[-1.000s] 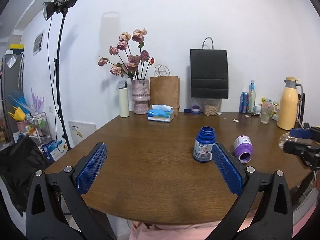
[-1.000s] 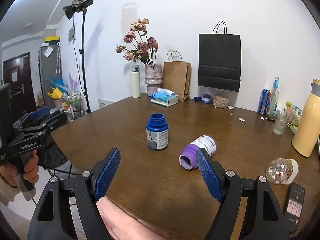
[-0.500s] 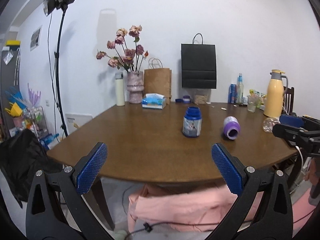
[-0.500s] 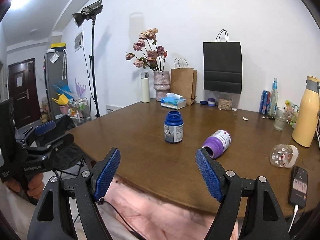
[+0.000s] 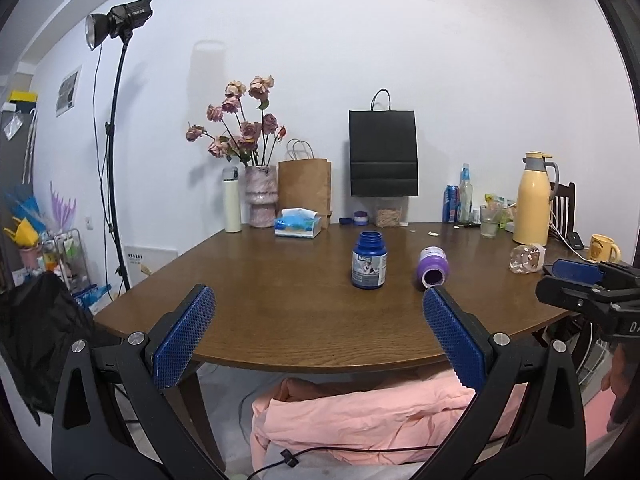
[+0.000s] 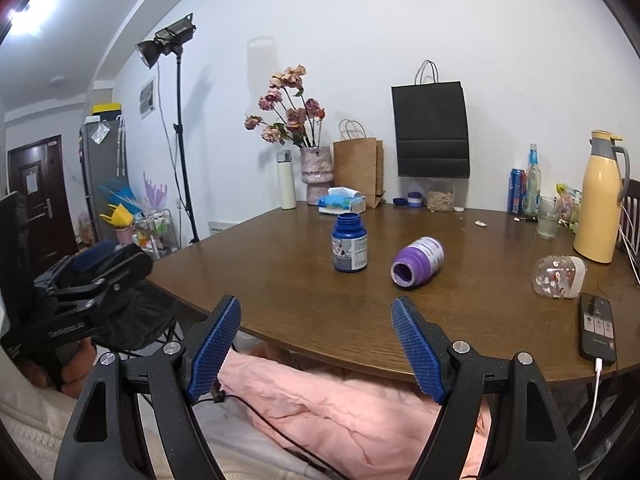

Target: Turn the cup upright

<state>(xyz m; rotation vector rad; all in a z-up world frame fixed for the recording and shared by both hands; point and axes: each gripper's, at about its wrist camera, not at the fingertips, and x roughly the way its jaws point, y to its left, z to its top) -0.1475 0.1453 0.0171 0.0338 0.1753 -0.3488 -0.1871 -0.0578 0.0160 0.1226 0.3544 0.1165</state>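
Note:
A purple cup-like bottle (image 5: 433, 267) lies on its side on the brown table (image 5: 280, 312), open mouth toward me; it also shows in the right wrist view (image 6: 418, 262). A blue bottle (image 5: 369, 260) stands upright to its left, also in the right wrist view (image 6: 350, 243). My left gripper (image 5: 318, 334) is open and empty, held off the table's near edge. My right gripper (image 6: 316, 338) is open and empty, also back from the near edge. Each gripper shows at the side of the other's view.
A clear bottle (image 6: 559, 275) lies on its side at the right, a phone (image 6: 597, 327) with a cable near it. A yellow jug (image 6: 600, 198), glass, cans, paper bags, vase and tissue box (image 5: 298, 223) stand at the back. Pink cloth (image 5: 372, 412) lies below the table edge.
Both grippers have pulled back from over the table to beyond its near edge and slightly lower. The bottles have not moved. Both grippers stay open.

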